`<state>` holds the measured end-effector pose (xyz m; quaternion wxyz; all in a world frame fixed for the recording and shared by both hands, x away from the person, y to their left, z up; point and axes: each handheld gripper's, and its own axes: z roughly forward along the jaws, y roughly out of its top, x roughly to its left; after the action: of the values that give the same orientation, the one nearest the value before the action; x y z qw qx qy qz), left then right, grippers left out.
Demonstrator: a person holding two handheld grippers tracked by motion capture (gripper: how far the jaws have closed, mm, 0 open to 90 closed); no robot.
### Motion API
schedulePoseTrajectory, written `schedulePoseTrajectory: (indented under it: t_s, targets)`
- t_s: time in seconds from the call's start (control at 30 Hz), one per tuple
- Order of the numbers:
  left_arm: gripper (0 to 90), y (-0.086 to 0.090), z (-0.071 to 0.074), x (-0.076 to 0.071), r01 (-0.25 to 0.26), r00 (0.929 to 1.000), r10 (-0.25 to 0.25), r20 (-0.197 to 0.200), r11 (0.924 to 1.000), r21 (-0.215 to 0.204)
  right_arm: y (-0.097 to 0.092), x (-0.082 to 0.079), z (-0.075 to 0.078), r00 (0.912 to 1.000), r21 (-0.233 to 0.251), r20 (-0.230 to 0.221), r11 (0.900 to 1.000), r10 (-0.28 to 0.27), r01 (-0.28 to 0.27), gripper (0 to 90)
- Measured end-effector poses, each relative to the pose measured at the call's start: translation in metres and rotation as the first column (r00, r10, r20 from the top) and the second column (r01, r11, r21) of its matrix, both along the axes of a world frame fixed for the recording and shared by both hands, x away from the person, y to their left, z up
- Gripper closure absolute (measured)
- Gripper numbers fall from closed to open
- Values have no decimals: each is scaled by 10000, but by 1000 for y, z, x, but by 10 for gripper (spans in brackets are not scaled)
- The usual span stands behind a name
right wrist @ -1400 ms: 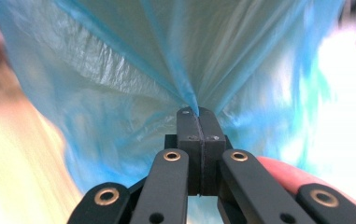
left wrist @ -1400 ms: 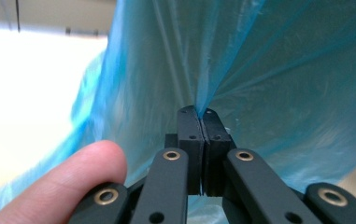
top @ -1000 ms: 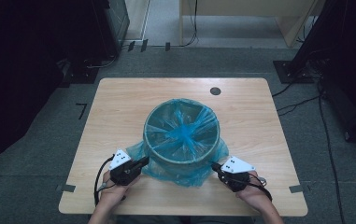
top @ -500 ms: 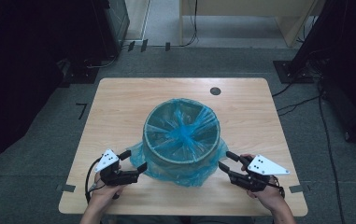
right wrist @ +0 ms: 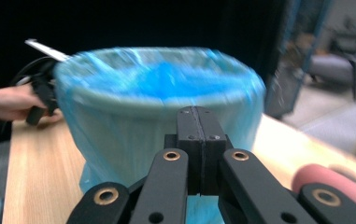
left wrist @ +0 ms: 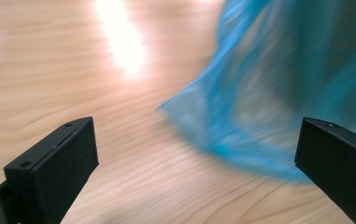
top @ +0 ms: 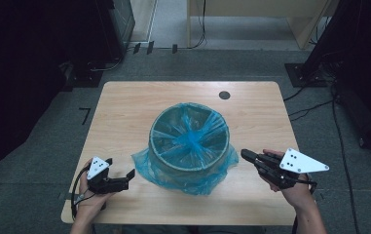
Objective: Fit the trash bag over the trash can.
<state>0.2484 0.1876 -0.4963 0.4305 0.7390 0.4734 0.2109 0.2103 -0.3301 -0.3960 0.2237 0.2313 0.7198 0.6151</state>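
Observation:
A round bin lined with a blue plastic bag stands mid-table, the bag's hem spread on the wood around its base. My left gripper rests low at the bin's near left. Its jaws have just been opening and stand wide, with nothing pinched. In the left gripper view the blurred bag hem lies ahead of them. My right gripper hovers right of the bin and points at it. Its jaws have just been closing and now meet with nothing between them. The lined bin stands just beyond.
The wooden table has a dark cable hole at the back right. Dark cabinets and floor cables surround it. A person's hand rests on the wood beyond the bin in the right gripper view.
Both grippers have drawn outward from the bag's hem. The left one went from shut to wide open. The right one opened partly, rose, and shut again.

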Motion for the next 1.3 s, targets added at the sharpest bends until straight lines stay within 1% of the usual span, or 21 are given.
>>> schedulePoseTrajectory:
  t_s: [0.13,0.27,0.3,0.37,0.43,0.53,0.63,0.67,0.7,0.73,0.8,0.83,0.87,0.93,0.97,1.03,1.1,1.13,1.23,1.27,1.3]
  targets:
    - [0,6,-5,2,-369,9987,391,-319,9971,672,10,8,23,9905,-750,745,9911,1153,-1097,900]
    - [0,10,-13,5,-470,9944,584,-877,9908,1271,26,17,44,9669,-1674,1264,9655,2216,-1994,900]
    - [0,10,-16,5,-447,9930,607,-1011,9871,1537,31,19,49,9589,-1975,1390,9558,2475,-2180,900]
    - [0,7,-21,6,-277,9909,517,-1240,9818,1879,44,24,60,9338,-2652,1619,9256,3189,-2701,900]
    - [0,4,-23,6,-156,9904,416,-1320,9812,1923,55,28,67,9125,-3224,1714,8963,3715,-3044,900]
    - [0,2,-23,6,-161,9900,428,-1340,9808,1943,77,33,78,8733,-4176,1764,8379,4541,-3514,900]
    - [0,2,-23,7,-176,9891,441,-1407,9828,1840,101,37,84,8353,-5022,1614,7723,5256,-3890,900]
    - [0,2,-23,7,-171,9891,435,-1404,9828,1839,110,39,85,8211,-5313,1470,7442,5515,-4047,900]
    - [0,2,-23,7,-180,9890,444,-1409,9829,1834,122,43,86,8034,-5699,1333,7081,5803,-4169,900]
    - [0,2,-23,7,-189,9889,456,-1417,9828,1838,122,43,86,8034,-5699,1333,7081,5803,-4169,900]
    - [0,1,-23,8,-224,9887,491,-1418,9826,1846,134,47,87,7877,-5995,1052,6707,6070,-4368,900]
    - [0,1,-23,8,-235,9886,503,-1417,9826,1844,142,50,88,7748,-6217,919,6439,6255,-4460,900]
    - [0,1,-23,8,-244,9885,515,-1425,9823,1857,146,52,88,7686,-6340,844,6293,6341,-4496,900]
    - [0,1,-23,8,-259,9884,528,-1423,9824,1851,158,57,86,7560,-6673,572,5882,6521,-4569,900]
    - [0,1,-23,8,-273,9884,541,-1419,9824,1847,161,59,84,7536,-6806,484,5739,6555,-4554,900]
    - [0,1,-23,8,-275,9883,545,-1424,9824,1847,171,64,80,7454,-7140,227,5327,6663,-4544,900]
    - [0,1,-23,8,-269,9883,539,-1429,9825,1842,181,67,75,7367,-7451,101,4964,6761,-4453,900]
    - [0,1,-23,9,-268,9883,539,-1430,9824,1848,187,69,73,7264,-7609,48,4738,6873,-4433,900]
    - [0,1,-23,9,-272,9882,543,-1430,9824,1849,200,74,66,7109,-7858,-89,4347,7032,-4399,900]
    - [0,1,-23,9,-271,9882,542,-1431,9824,1850,206,78,60,7090,-7990,-375,4050,7042,-4445,900]
    - [0,1,-23,9,-269,9882,541,-1433,9824,1849,206,78,60,7090,-7990,-375,4050,7042,-4445,900]
